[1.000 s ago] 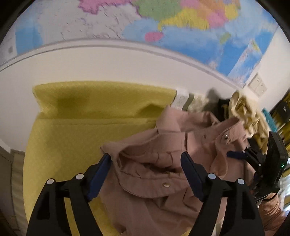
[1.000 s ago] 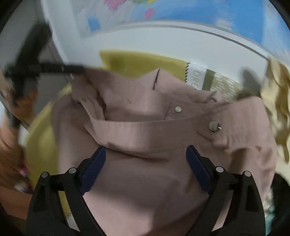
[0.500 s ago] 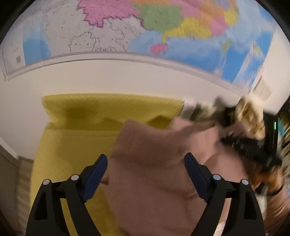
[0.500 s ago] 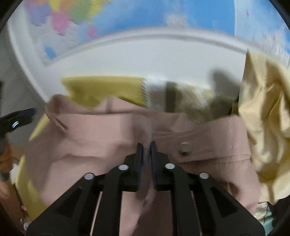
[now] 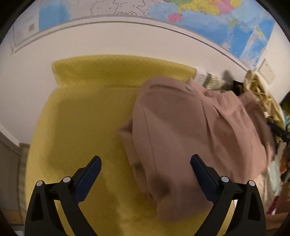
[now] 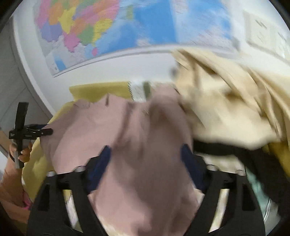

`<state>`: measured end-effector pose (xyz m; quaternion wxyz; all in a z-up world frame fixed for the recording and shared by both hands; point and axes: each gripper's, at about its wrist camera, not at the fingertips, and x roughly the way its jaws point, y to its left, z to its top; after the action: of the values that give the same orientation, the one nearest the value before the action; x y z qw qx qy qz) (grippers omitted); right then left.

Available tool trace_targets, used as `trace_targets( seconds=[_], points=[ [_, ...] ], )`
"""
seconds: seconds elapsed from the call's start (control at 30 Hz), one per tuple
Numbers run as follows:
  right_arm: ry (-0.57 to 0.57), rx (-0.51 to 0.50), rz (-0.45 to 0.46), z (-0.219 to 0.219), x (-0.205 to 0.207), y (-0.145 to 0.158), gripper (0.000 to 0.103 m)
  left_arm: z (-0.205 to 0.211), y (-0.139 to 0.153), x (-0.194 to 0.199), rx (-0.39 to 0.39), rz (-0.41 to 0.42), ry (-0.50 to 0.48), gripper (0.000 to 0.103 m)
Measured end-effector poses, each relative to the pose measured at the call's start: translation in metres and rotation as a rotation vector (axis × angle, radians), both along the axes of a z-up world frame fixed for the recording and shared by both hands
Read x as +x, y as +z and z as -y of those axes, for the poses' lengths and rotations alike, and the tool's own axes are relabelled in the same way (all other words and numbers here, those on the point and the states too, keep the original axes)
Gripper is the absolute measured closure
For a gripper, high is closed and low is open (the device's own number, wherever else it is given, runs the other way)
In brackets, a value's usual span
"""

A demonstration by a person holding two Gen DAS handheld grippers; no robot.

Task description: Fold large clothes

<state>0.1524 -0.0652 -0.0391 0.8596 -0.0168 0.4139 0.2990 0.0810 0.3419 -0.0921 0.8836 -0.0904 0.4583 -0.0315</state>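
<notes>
A dusty-pink garment [image 5: 195, 127] with metal snaps lies bunched on the right half of a yellow cloth [image 5: 87, 112]. My left gripper [image 5: 145, 174] is open and empty, with its right finger at the garment's near edge. In the right wrist view the pink garment [image 6: 141, 145] fills the space between the open fingers of my right gripper [image 6: 145, 159]; the view is blurred. The left gripper [image 6: 30, 131] also shows there at the far left, in the person's hand.
A cream-yellow garment [image 6: 226, 101] is heaped to the right of the pink one, over dark fabric [image 6: 244, 156]. A world map [image 5: 208, 16] hangs on the white wall behind. A printed label sheet [image 5: 208, 79] lies at the back edge.
My right gripper was shut on the pink garment half a second ago and is now open. The garment has dropped onto the yellow cloth. My left gripper has pulled back and stayed open.
</notes>
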Motion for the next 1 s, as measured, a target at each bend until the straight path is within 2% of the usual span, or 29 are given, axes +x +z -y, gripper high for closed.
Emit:
trace_targets(
  seconds=[0.1,0.2,0.27,0.3,0.33,0.37,0.4,0.43,0.5,0.53,0.57,0.63,0.67,0.7,0.73,0.8,0.87,0.9,0.93,0.97,1.0],
  points=[
    [-0.003,0.068,-0.109,0.036,-0.018,-0.027,0.005,0.006,-0.01,-0.02,-0.036,0.015,-0.043,0.007],
    [0.018,0.134,-0.205,0.046,-0.033,-0.053,0.005,0.02,-0.016,-0.028,-0.066,0.03,-0.093,0.007],
    [0.033,0.132,-0.2,0.043,-0.04,-0.065,0.006,0.034,-0.024,-0.024,-0.078,0.021,-0.124,0.007],
    [0.028,0.121,-0.173,0.041,-0.042,-0.066,0.01,0.04,-0.029,-0.022,-0.082,0.011,-0.131,0.012],
    [0.031,0.117,-0.157,0.039,-0.045,-0.065,0.029,0.048,-0.033,-0.02,-0.07,0.001,-0.137,0.025],
    [0.045,0.137,-0.164,0.037,-0.045,-0.064,0.056,0.055,-0.033,-0.02,-0.031,0.014,-0.132,0.032],
    [0.061,0.173,-0.182,0.037,-0.044,-0.062,0.063,0.058,-0.03,-0.021,-0.028,0.02,-0.125,0.057],
    [0.065,0.19,-0.187,0.037,-0.044,-0.057,0.067,0.056,-0.024,-0.024,-0.063,0.017,-0.11,0.071],
    [0.073,0.208,-0.15,0.044,-0.052,-0.037,0.073,0.048,-0.01,-0.033,-0.13,0.036,-0.094,0.084],
    [0.078,0.24,-0.145,0.05,-0.054,-0.028,0.082,0.042,-0.002,-0.042,-0.163,0.049,-0.084,0.086],
    [0.079,0.284,-0.118,0.063,-0.06,-0.011,0.098,0.039,0.004,-0.051,-0.178,0.052,-0.076,0.087],
    [0.07,0.33,-0.084,0.083,-0.069,0.009,0.098,0.036,0.009,-0.071,-0.195,0.054,-0.064,0.087],
    [0.059,0.293,-0.055,0.091,-0.074,0.014,0.098,0.035,0.007,-0.078,-0.209,0.046,-0.06,0.088],
    [0.033,0.265,-0.064,0.097,-0.074,0.01,0.098,0.033,0.0,-0.09,-0.25,0.022,-0.063,0.088],
    [0.015,0.266,-0.117,0.103,-0.072,-0.001,0.099,0.033,-0.006,-0.094,-0.268,0.006,-0.06,0.088],
    [0.007,0.214,-0.193,0.105,-0.07,-0.026,0.099,0.032,-0.03,-0.104,-0.262,-0.06,-0.04,0.088],
    [-0.029,0.187,-0.237,0.104,-0.068,-0.046,0.096,0.029,-0.037,-0.108,-0.288,-0.062,-0.026,0.086],
    [-0.04,0.177,-0.237,0.104,-0.067,-0.048,0.095,0.027,-0.031,-0.111,-0.275,-0.034,-0.011,0.077],
    [-0.051,0.154,-0.23,0.103,-0.065,-0.049,0.087,0.027,-0.025,-0.113,-0.233,-0.013,0.008,0.063],
    [-0.085,0.104,-0.214,0.1,-0.062,-0.047,0.064,0.028,-0.015,-0.113,-0.158,0.014,0.05,0.058],
    [-0.112,0.074,-0.191,0.099,-0.062,-0.042,0.061,0.028,-0.005,-0.114,-0.107,0.044,0.069,0.049]
  ],
)
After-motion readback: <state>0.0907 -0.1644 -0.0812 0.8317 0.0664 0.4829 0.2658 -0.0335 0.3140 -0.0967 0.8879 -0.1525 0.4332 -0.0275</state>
